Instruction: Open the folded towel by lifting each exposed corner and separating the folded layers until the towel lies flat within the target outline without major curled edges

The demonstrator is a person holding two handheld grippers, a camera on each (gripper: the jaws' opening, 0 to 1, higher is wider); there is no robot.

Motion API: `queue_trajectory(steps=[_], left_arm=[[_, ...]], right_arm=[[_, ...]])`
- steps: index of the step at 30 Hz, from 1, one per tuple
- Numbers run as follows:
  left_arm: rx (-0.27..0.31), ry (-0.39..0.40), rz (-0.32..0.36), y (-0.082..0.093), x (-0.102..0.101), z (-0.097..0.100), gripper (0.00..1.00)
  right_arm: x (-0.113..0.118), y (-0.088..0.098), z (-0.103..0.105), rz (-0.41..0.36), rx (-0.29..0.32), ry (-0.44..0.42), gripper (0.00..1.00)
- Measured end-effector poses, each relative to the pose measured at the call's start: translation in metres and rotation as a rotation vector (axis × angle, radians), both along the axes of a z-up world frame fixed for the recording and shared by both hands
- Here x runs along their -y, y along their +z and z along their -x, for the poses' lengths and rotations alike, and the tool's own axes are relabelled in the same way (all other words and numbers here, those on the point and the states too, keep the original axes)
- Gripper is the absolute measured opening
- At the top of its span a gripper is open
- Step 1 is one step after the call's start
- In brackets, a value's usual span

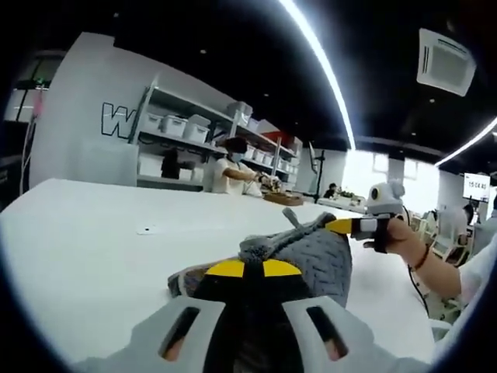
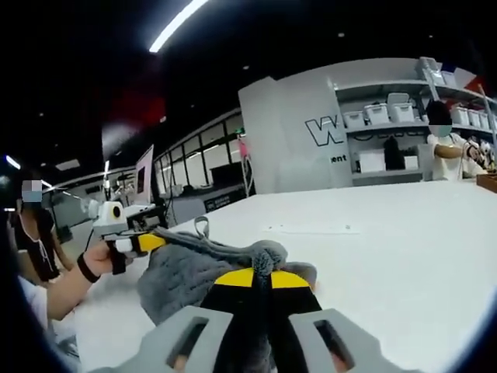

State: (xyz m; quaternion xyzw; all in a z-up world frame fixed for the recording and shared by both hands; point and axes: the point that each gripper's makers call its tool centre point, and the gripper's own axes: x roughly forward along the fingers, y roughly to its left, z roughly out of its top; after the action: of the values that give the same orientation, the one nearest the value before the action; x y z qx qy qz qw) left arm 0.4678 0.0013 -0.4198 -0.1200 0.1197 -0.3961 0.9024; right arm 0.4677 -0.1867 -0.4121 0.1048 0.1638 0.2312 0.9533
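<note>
Left gripper view: left gripper [image 1: 245,268] clamped on towel [image 1: 311,260] edge between jaws; right gripper [image 1: 342,226] beyond, pinching another corner; towel bunched over table [image 1: 85,249]; risk: uneven pull slips fabric, leaves curled layers.

I see the towel [image 1: 307,256] is grey, with a thick knitted texture and a small hanging loop [image 2: 203,227] at one edge. It is not flat: it is bunched and lifted above the white table [image 1: 93,249], pulled between two pinched points, so the cloth sags in the middle. In my right gripper view its upper edge makes a rolled ridge.
</note>
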Motion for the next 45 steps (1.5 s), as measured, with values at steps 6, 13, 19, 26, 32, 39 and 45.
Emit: queue_trajectory(steps=[6, 13, 19, 26, 32, 39, 45], left_arm=[[0.01, -0.008, 0.003, 0.003, -0.002, -0.003, 0.02], [0.033, -0.022, -0.005, 0.01, -0.004, -0.003, 0.02], [0.043, -0.033, 0.001, 0.015, -0.006, -0.003, 0.02], [0.061, -0.047, 0.008, 0.02, -0.007, -0.001, 0.03], [0.07, -0.052, 0.007, 0.023, -0.007, 0.003, 0.03], [0.085, -0.058, 0.007, 0.03, -0.011, -0.001, 0.03], [0.114, -0.066, 0.004, 0.034, -0.009, 0.012, 0.03]], right_arm=[[-0.002, 0.003, 0.006, -0.009, 0.012, 0.005, 0.0], [-0.002, 0.006, 0.013, -0.018, 0.028, 0.009, 0.0], [-0.003, 0.01, 0.019, -0.018, 0.046, 0.017, 0.0], [-0.004, 0.015, 0.028, -0.016, 0.072, 0.026, 0.0], [-0.005, 0.018, 0.034, -0.012, 0.086, 0.031, 0.0], [-0.006, 0.021, 0.039, -0.013, 0.1, 0.036, 0.0], [-0.007, 0.02, 0.045, 0.004, 0.12, 0.032, 0.0]])
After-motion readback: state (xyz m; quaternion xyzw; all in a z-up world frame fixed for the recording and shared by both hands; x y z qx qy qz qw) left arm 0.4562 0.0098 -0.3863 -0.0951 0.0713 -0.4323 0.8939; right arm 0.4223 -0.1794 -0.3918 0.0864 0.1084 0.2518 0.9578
